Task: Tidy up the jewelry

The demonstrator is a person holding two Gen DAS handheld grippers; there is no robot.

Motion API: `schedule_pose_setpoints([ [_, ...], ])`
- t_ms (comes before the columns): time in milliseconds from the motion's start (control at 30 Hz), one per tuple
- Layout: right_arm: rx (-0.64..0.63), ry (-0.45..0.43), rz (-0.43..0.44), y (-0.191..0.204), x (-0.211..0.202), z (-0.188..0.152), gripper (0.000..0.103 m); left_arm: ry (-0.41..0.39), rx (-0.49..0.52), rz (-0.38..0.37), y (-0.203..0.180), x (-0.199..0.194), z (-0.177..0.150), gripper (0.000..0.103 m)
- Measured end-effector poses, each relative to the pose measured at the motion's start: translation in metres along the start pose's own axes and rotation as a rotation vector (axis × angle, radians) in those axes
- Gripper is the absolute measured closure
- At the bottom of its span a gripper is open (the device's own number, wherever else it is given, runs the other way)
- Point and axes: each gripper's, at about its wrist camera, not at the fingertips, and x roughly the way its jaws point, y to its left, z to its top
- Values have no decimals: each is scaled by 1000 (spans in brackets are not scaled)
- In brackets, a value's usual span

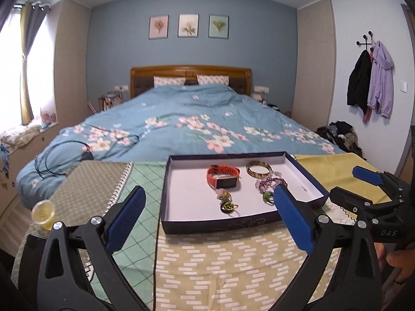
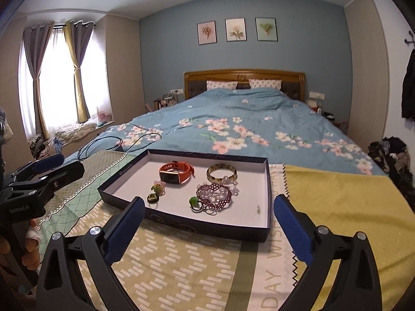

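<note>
A dark shallow box tray [image 1: 166,181] [image 2: 267,189] with a white floor sits on the cloth-covered table. In it lie an orange smartwatch [image 1: 223,177] [image 2: 176,172], a gold bangle [image 1: 258,169] [image 2: 221,172], purple and clear bead bracelets [image 1: 269,182] [image 2: 215,193], small green rings [image 1: 228,206] [image 2: 153,197] and a green-stone ring [image 2: 194,201]. My left gripper [image 1: 207,217] is open and empty, just short of the tray's near edge. My right gripper [image 2: 207,229] is open and empty, also at the near edge. Each gripper shows in the other's view, at its side edge.
A small yellow jar [image 1: 42,213] stands at the table's left edge. Patchwork cloths [image 2: 181,264] cover the table, with a yellow cloth [image 2: 337,202] at right. Behind is a bed with a blue floral duvet [image 1: 194,119] and black cables [image 1: 64,153].
</note>
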Motion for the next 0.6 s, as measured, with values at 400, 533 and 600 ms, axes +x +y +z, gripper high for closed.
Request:
schedule_pose_setpoints([
  [400, -26, -100, -54, 10, -25, -4, 7, -101, 12, 46, -5, -44, -4, 6],
  [533, -24, -134, -66, 12, -33, -4, 7, -116, 1, 52, -5, -52, -2, 6],
  [600, -24, -151, -74, 13, -37, -4, 7, -123, 0, 58, -5, -54, -1, 6],
])
